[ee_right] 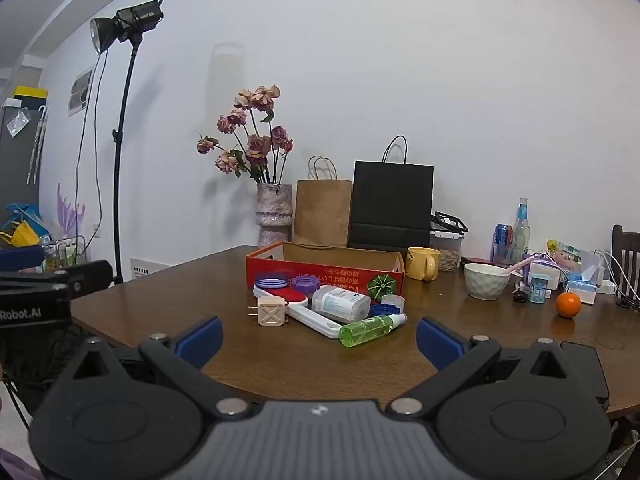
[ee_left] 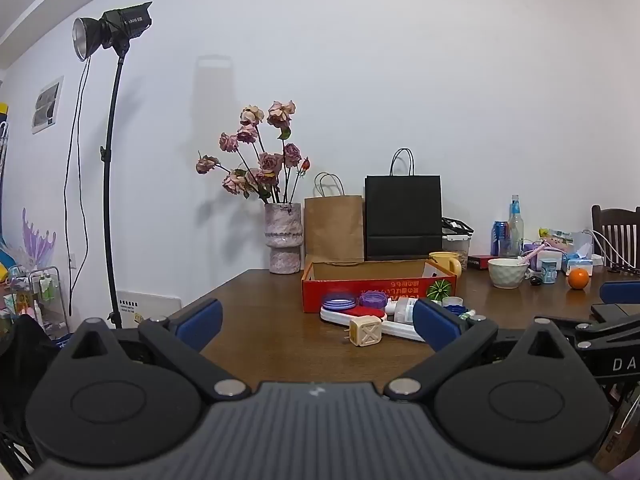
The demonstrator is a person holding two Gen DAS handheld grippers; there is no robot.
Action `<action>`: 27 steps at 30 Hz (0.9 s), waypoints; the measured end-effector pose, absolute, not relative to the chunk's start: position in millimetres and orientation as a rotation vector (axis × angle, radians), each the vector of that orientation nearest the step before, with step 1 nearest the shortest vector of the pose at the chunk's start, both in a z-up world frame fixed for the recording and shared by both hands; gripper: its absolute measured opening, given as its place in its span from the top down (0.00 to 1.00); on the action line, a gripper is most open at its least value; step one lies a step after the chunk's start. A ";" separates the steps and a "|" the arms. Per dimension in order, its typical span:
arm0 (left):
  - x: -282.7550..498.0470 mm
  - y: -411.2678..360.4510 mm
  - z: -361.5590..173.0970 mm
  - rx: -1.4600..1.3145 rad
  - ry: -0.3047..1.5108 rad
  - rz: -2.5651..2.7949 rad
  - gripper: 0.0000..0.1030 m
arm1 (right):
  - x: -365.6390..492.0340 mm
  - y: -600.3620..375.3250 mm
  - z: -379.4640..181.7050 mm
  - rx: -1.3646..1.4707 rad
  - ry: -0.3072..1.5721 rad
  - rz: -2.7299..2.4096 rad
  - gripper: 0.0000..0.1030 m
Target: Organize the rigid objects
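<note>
Both my jaws gape empty; the green spray bottle (ee_right: pixel 370 330) lies crosswise just ahead of my right gripper (ee_right: pixel 319 338), nearer than my left gripper (ee_left: pixel 318 326).

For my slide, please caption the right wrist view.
Open right gripper faces a green spray bottle before the red box.

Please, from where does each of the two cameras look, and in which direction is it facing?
Left wrist: behind the open left gripper, looking level across the table at the red box; the right gripper's fingertip shows.
Right wrist: behind the open right gripper, tilted slightly down toward the green bottle.
Shared: box, cube plug, vase, orange.
</note>
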State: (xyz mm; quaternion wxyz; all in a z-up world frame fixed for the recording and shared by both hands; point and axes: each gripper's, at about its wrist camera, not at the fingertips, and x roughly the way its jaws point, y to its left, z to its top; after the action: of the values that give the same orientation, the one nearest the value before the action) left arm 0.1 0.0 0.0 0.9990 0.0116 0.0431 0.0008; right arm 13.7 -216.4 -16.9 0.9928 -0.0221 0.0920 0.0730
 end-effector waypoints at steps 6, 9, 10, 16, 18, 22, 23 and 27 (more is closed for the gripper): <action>-0.4 -0.5 -0.1 0.034 0.075 0.002 0.00 | 13.6 -216.1 -17.0 -0.042 0.178 0.145 0.00; -0.6 -1.2 -0.2 0.036 0.070 -0.011 0.00 | 14.5 -216.1 -17.4 -0.041 0.181 0.148 0.00; -1.6 -1.6 0.7 0.037 0.070 -0.014 0.00 | 14.2 -217.6 -17.2 -0.041 0.184 0.149 0.00; 0.2 5.7 1.4 0.039 0.064 -0.015 0.00 | 17.3 -217.2 -17.9 -0.045 0.180 0.144 0.00; 0.7 7.3 1.4 0.040 0.063 -0.015 0.00 | 17.2 -217.9 -17.9 -0.043 0.180 0.145 0.00; -1.9 2.7 2.5 0.036 0.066 -0.012 0.00 | 16.6 -216.4 -16.9 -0.049 0.183 0.149 0.00; -2.6 2.4 3.4 0.036 0.065 -0.012 0.00 | 15.4 -216.6 -16.0 -0.053 0.179 0.150 0.00; -2.1 -0.6 1.4 0.035 0.063 -0.013 0.00 | 13.8 -218.6 -13.6 -0.053 0.172 0.145 0.00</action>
State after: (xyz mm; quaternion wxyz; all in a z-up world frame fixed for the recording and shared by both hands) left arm -2.1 -0.6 1.4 0.9993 0.0176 0.0316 -0.0064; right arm 13.8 -218.6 -13.6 0.9933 -0.0263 0.0856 0.0725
